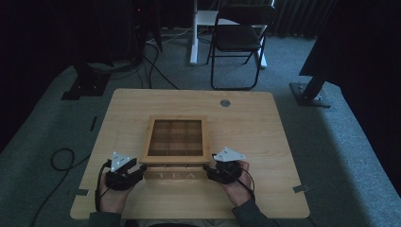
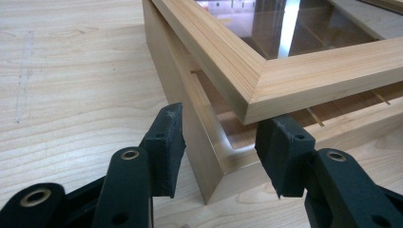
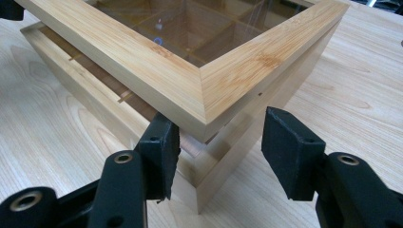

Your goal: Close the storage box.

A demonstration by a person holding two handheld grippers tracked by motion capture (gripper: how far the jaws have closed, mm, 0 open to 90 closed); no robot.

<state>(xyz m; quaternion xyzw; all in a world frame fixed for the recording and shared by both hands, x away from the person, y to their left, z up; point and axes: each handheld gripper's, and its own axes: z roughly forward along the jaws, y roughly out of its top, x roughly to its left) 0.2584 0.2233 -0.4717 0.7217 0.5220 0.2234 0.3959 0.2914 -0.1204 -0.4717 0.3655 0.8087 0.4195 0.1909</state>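
Note:
A wooden tea box [image 1: 175,174] marked TEA sits at the middle of the table, its glass-paned lid [image 1: 176,137] raised a little at the front. My left gripper [image 1: 140,169] is open at the box's front left corner. In the left gripper view the left gripper [image 2: 223,128] straddles the base's corner [image 2: 204,156], one jaw outside the side wall and the other under the lid's front edge [image 2: 304,71]. My right gripper [image 1: 208,168] is open at the front right corner. In the right gripper view the right gripper [image 3: 218,130] straddles the base [image 3: 223,175], one jaw under the lid [image 3: 142,61].
The wooden table [image 1: 142,101] has a round grey grommet [image 1: 225,102] near its far edge. A black folding chair [image 1: 239,38] stands beyond it. Black stand bases [image 1: 85,87] and cables [image 1: 61,158] lie on the carpet to the left.

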